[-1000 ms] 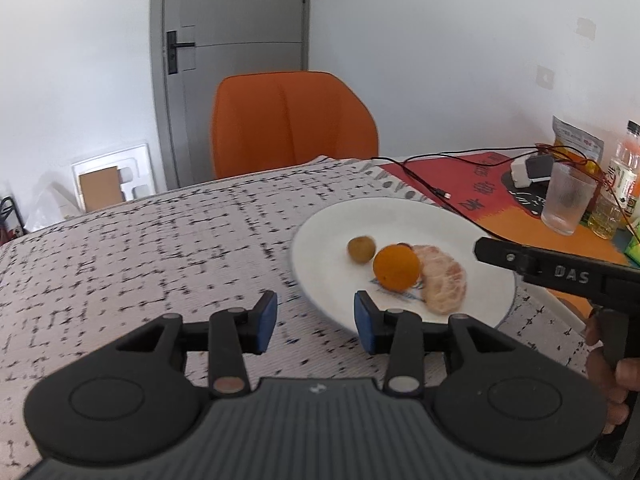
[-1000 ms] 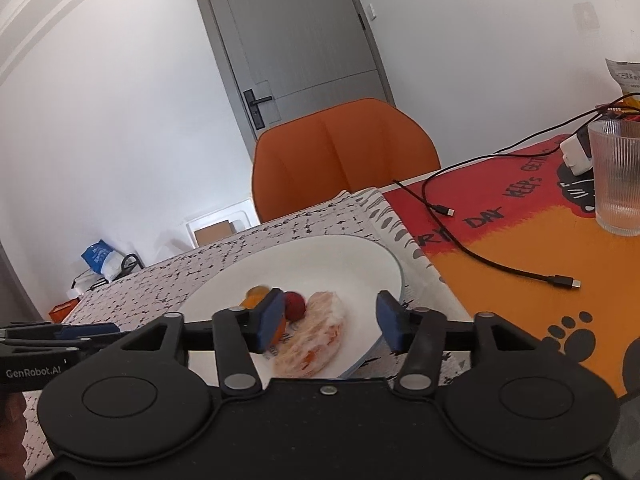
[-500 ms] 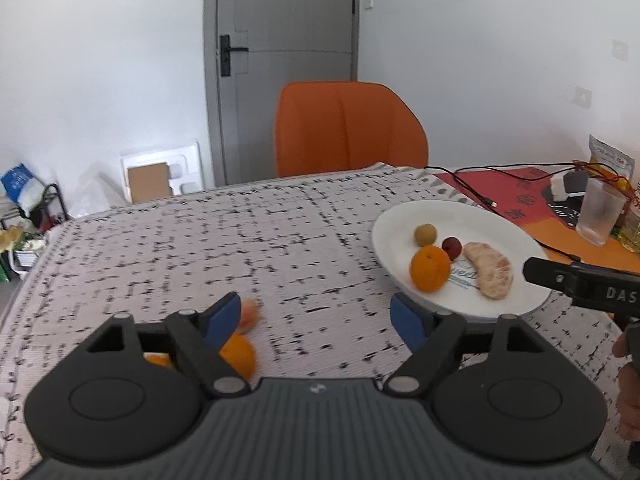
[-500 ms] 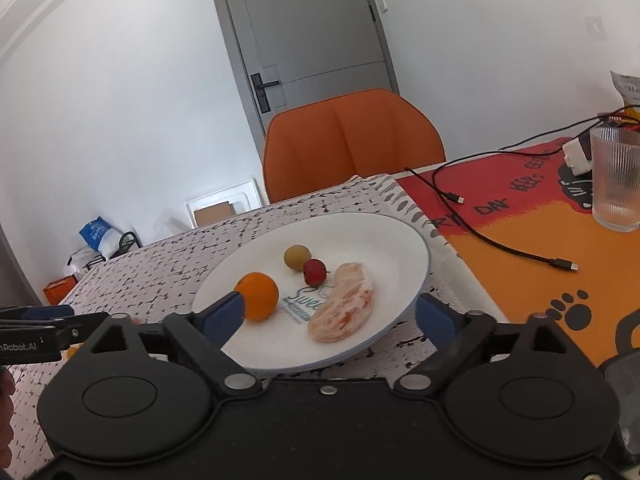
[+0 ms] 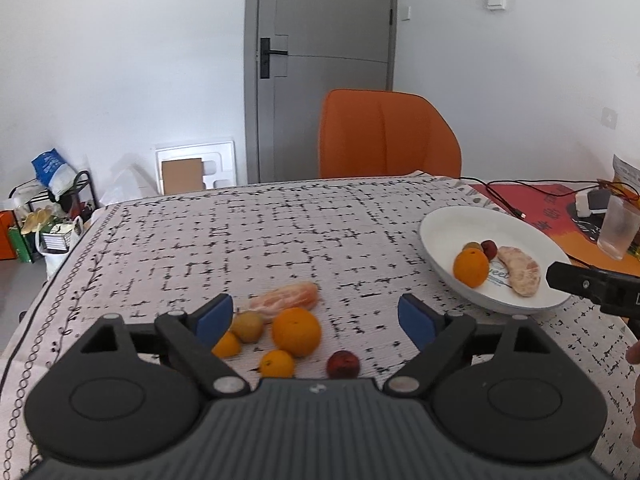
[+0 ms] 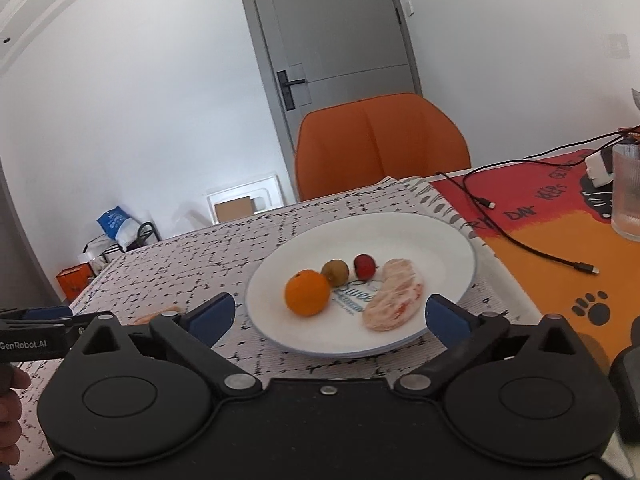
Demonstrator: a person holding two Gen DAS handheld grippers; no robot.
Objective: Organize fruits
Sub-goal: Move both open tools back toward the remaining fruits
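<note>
While both the left claw [image 5: 316, 316] and right claw [image 6: 330, 314] gape empty, round loose fruit [image 5: 296, 331] at lower centre may roll off the surface [image 5: 280, 232] if nudged.

Both views bright, even daylight, soft and diffuse, source not visible. White walls slightly blown out. Shadows faint: thin soft ones under the loose fruit [image 5: 296, 331] on the tablecloth [image 5: 256, 240] and under the plate [image 6: 448, 240] rim. Mild sheen on plate, no hard glare. Strong fisheye bend: door [image 5: 324, 32] frame and wall lines curve, dark vignette in the top corners. Slight softness overall; tablecloth pattern smeared in the left view, gripper bodies up close a bit soft. Colours natural, slightly cool.
</note>
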